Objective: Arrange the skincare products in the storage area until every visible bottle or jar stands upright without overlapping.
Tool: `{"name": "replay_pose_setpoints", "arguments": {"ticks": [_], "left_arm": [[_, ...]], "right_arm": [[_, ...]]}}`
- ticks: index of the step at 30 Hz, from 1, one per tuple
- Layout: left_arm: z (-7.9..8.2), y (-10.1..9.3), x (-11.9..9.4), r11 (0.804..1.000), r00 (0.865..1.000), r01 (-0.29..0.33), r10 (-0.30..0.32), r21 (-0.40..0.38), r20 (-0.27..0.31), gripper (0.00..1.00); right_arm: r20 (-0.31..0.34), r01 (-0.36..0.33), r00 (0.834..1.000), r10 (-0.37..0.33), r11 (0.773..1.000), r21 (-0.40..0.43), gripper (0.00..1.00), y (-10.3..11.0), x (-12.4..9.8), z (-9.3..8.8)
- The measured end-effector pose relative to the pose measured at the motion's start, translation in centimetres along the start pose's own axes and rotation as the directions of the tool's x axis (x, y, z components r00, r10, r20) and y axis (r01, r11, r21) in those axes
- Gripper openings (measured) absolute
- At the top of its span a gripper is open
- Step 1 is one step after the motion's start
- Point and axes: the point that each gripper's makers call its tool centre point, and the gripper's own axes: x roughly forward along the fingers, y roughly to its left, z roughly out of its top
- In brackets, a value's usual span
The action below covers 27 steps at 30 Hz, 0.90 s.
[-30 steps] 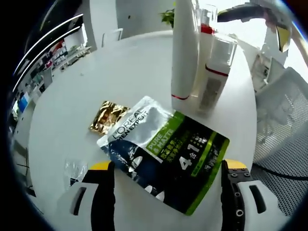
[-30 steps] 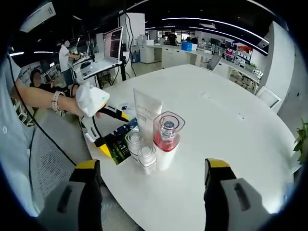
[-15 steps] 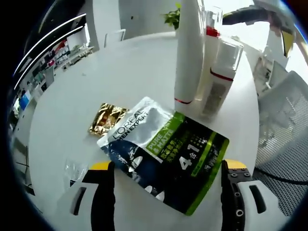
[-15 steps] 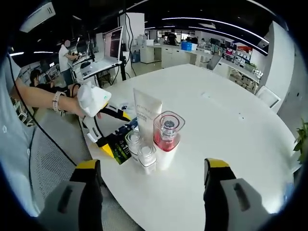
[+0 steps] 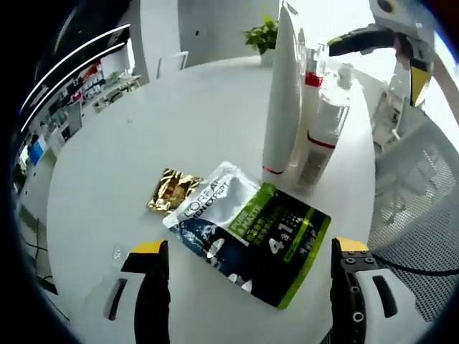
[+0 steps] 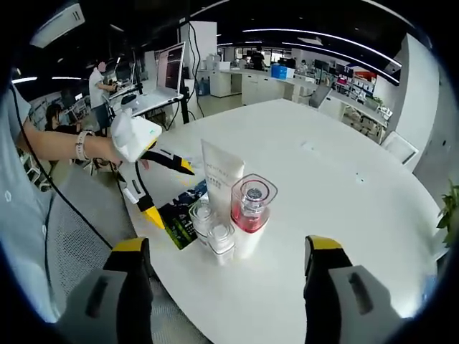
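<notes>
**Standing bottles grouped, flat packs still loose**

Looking at your bench (image 6: 344, 208), the upright part seems mostly done: the tube (image 6: 221, 168), the red-capped bottle (image 6: 249, 208) and two small jars (image 6: 209, 226) stand in a tight cluster near the edge closest to you. The pouch (image 5: 247, 240) lies flat just beside the tube's base, the gold sachet (image 5: 174, 190) touching its corner. Your left claw (image 5: 247, 287) hangs wide open above the pouch, holding nothing. Your right claw (image 6: 226, 276) is also wide open and empty, short of the cluster. I'd judge only the flat packs are left.

Opposed views across shared bottle cluster (image 5: 305, 115), table (image 6: 344, 193)
</notes>
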Motion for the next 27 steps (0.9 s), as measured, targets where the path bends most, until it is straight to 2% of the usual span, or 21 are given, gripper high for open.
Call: {"name": "replay_pose_setpoints", "arguments": {"ticks": [4, 7, 12, 18, 21, 27], "left_arm": [[0.8, 0.0, -1.5, 1.0, 0.999, 0.002, -0.001, -0.017, 0.033, 0.94], [1.6, -0.2, -2.7, 0.999, 0.997, 0.023, -0.02, -0.032, 0.08, 0.95], [1.7, 0.3, -4.5, 1.0, 0.997, -0.008, 0.009, -0.015, 0.076, 0.97], [2.7, 0.3, -7.0, 1.0, 0.993, -0.021, 0.022, -0.01, 0.12, 0.97], [2.7, 0.1, -8.0, 1.0, 0.994, -0.026, 0.025, 0.011, 0.109, 0.97], [3.3, 0.2, -10.0, 0.998, 0.989, -0.054, 0.051, 0.018, 0.138, 0.97]], "right_arm": [[0.004, 0.002, 1.0, -0.002, 1.0, -0.005, 0.9, 0.3, -0.1, 0.1], [0.007, 0.005, 1.0, -0.005, 1.0, -0.008, 0.91, 0.5, -0.4, 0.1], [0.024, 0.016, 1.0, -0.015, 1.0, -0.016, 0.92, 1.0, -1.0, 0.8], [0.039, 0.025, 0.999, -0.023, 0.999, -0.047, 0.94, 1.5, -1.5, 1.7], [0.039, 0.028, 0.999, -0.026, 0.998, -0.06, 0.95, 1.7, -1.6, 1.8], [0.062, 0.036, 0.998, -0.032, 0.997, -0.073, 0.99, 1.9, -1.6, 2.4]]}}
